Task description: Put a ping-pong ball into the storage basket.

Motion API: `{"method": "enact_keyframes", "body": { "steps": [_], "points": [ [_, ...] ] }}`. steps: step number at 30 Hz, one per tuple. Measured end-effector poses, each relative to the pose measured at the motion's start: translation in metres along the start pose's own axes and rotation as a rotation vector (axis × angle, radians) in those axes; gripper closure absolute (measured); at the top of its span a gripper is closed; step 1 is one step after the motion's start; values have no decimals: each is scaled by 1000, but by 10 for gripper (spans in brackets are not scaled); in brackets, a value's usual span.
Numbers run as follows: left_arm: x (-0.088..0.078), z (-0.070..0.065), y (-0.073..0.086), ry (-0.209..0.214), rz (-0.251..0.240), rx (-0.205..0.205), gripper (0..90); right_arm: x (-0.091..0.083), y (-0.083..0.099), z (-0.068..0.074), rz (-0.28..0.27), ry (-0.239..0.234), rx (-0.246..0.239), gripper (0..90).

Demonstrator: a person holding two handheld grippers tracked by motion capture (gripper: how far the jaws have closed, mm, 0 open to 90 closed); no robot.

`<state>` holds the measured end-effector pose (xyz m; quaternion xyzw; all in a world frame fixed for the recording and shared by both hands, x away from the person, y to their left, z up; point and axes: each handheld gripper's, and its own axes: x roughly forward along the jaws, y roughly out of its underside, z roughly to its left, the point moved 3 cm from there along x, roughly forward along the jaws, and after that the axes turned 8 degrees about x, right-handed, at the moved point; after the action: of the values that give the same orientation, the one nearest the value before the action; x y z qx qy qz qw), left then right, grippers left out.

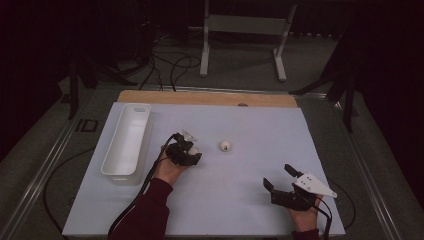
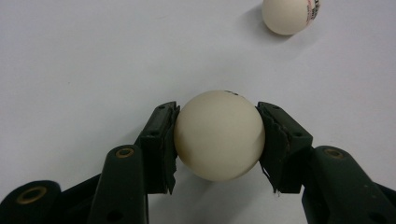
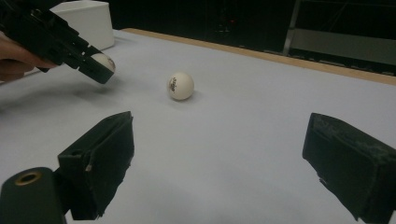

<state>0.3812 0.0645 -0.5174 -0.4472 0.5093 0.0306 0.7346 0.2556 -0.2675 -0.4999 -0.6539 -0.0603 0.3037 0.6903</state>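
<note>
The left gripper [image 2: 219,140] is clamped on a cream-white, smooth plastic table-tennis ball [image 2: 219,135]. In the left gripper view, both black padded jaws press against opposite sides of the ball at its widest part, and the ball sits squarely between them above the pale grey-white table surface [image 2: 84,60]. A small dark mark shows at the top of the held ball.

A second cream-white table-tennis ball with dark printed lettering [image 2: 289,15] lies free on the table, apart from the held one (upper right of the left gripper view). In the high view this second ball [image 1: 225,145] rests near the middle of the table, just to the right of the left gripper [image 1: 186,152], which is held in the person's left hand [image 1: 167,170] with a dark red sleeve [image 1: 147,210] behind it.

The right gripper [image 1: 280,181] rests low over the table near its front right corner, well apart from both balls. Its jaws are spread wide with nothing between them; the right gripper view looks between them toward the loose ball [image 3: 180,86].

A long white rectangular plastic bin [image 1: 127,142] stands along the left side of the table, near the left gripper. Whether anything lies inside the bin cannot be told.
</note>
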Motion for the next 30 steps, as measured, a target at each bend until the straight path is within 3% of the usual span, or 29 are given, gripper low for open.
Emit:
{"method": "enact_keyframes", "body": {
  "steps": [10, 30],
  "points": [
    [-12, -5, -3, -5, -13, 15, 513, 0, 0, 0, 1, 0, 0, 88],
    [-36, -6, -7, 5, -46, 0, 513, 0, 0, 0, 2, 1, 0, 88]
  ]
}}
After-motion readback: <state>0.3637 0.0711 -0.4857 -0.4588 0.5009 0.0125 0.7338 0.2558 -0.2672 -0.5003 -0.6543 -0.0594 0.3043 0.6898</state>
